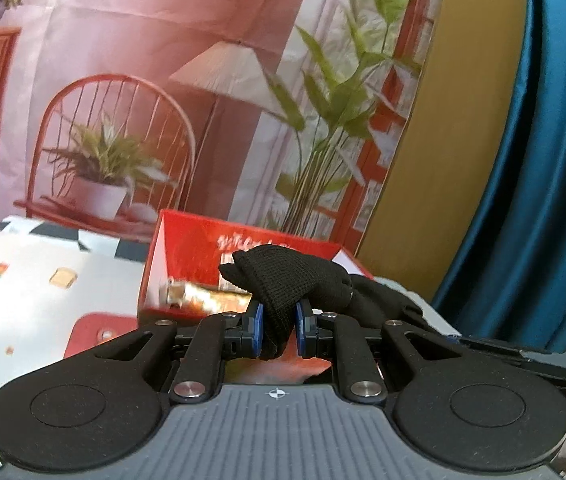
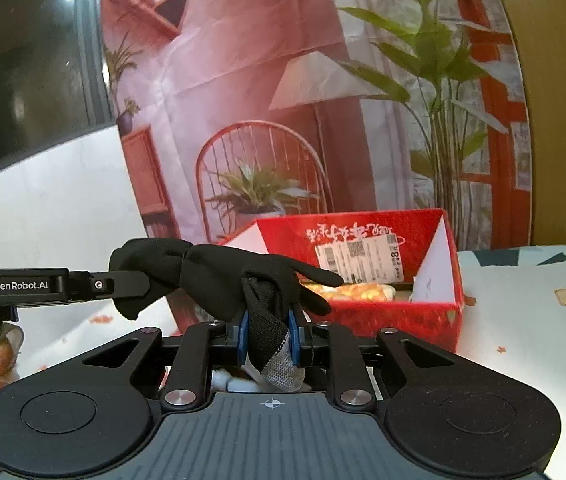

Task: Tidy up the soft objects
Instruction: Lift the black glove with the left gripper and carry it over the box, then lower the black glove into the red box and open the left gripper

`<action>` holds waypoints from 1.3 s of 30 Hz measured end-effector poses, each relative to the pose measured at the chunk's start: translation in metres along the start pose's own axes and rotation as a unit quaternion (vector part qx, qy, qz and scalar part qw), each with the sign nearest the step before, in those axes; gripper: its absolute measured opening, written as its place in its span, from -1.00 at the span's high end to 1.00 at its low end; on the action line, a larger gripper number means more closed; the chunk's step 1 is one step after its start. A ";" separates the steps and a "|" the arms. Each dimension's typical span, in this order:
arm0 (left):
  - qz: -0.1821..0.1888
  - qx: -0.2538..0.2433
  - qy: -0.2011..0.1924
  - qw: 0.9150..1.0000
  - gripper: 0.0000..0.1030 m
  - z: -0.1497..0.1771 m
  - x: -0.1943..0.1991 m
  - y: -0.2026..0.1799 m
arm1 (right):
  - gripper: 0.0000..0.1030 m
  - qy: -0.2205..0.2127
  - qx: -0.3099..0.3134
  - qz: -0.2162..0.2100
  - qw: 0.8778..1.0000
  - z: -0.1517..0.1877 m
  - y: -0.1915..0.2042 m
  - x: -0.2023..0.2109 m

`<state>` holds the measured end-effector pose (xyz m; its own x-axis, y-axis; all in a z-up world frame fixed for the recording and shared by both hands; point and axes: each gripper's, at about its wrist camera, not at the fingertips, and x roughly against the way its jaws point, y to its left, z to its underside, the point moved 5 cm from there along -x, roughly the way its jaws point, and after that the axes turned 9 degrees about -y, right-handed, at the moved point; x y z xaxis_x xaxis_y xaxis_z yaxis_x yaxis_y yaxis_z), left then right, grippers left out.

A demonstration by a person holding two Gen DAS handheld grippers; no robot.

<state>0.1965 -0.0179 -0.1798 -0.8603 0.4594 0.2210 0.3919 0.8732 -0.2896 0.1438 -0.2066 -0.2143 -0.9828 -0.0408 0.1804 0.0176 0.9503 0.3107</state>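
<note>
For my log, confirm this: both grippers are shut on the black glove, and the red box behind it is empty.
Not quite. The red box is not empty: the right wrist view shows a golden packet lying inside it. The rest holds: the left gripper and right gripper are both shut on the black glove.

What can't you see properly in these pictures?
- Red box floor, left wrist view: hidden by the black glove.
- Golden thing in the box, right wrist view: blurred, partly behind a glove finger.
- Box label print: too small.
- Glove cuff, right view: hidden behind the right gripper.
</note>
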 end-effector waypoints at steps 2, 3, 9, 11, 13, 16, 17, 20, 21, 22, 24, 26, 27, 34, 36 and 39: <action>0.002 -0.008 -0.003 1.000 0.67 -0.004 -0.003 -0.004 | 0.63 0.000 -0.001 0.003 1.000 -0.004 -0.003 -0.004; 0.003 -0.011 -0.005 1.000 0.67 -0.006 -0.004 -0.005 | 0.62 0.002 0.003 0.003 1.000 -0.005 -0.003 -0.006; 0.012 -0.023 -0.002 1.000 0.67 -0.006 -0.012 -0.013 | 0.57 0.010 0.002 0.012 1.000 0.001 -0.010 -0.007; 0.013 -0.024 -0.002 1.000 0.67 -0.006 -0.014 -0.013 | 0.57 0.010 -0.006 0.013 1.000 0.002 -0.013 -0.007; 0.015 -0.023 -0.003 1.000 0.67 -0.009 -0.018 -0.013 | 0.58 0.005 -0.015 0.014 1.000 -0.001 -0.016 -0.006; 0.020 -0.028 -0.006 0.999 0.67 -0.016 -0.025 -0.015 | 0.63 -0.004 -0.019 0.016 1.000 -0.009 -0.021 -0.007; 0.021 -0.030 -0.005 0.999 0.67 -0.020 -0.029 -0.016 | 0.63 -0.006 -0.019 0.017 1.000 -0.013 -0.023 -0.009; 0.027 -0.005 0.010 1.000 0.67 -0.029 -0.043 -0.012 | 0.64 -0.014 -0.020 0.018 1.000 -0.029 -0.029 -0.020; 0.029 0.008 0.016 0.999 0.67 -0.033 -0.050 -0.010 | 0.64 -0.014 -0.020 0.018 1.000 -0.035 -0.032 -0.026; 0.028 0.015 0.018 0.999 0.67 -0.037 -0.055 -0.008 | 0.64 -0.014 -0.019 0.019 1.000 -0.040 -0.034 -0.032; 0.023 0.020 0.023 0.999 0.67 -0.043 -0.068 -0.004 | 0.65 -0.013 -0.019 0.019 1.000 -0.049 -0.039 -0.043; 0.014 0.020 0.031 0.999 0.67 -0.047 -0.079 0.001 | 0.65 -0.008 -0.015 0.021 1.000 -0.056 -0.043 -0.057; 0.010 0.022 0.036 0.999 0.67 -0.047 -0.085 0.003 | 0.65 -0.005 -0.013 0.020 1.000 -0.057 -0.043 -0.063; -0.026 0.016 0.081 0.996 0.67 -0.051 -0.129 0.018 | 0.65 0.034 -0.039 0.034 0.998 -0.052 -0.058 -0.118; -0.030 0.014 0.089 0.995 0.67 -0.051 -0.141 0.022 | 0.65 0.051 -0.033 0.043 0.997 -0.049 -0.062 -0.133; -0.037 0.005 0.102 0.994 0.67 -0.049 -0.157 0.027 | 0.65 0.073 -0.016 0.050 0.996 -0.045 -0.067 -0.152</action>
<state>0.3582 -0.0590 -0.1769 -0.8019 0.4186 0.4263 0.3265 0.9046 -0.2741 0.3002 -0.2777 -0.2200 -0.9389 0.0065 0.3441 0.1214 0.9418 0.3134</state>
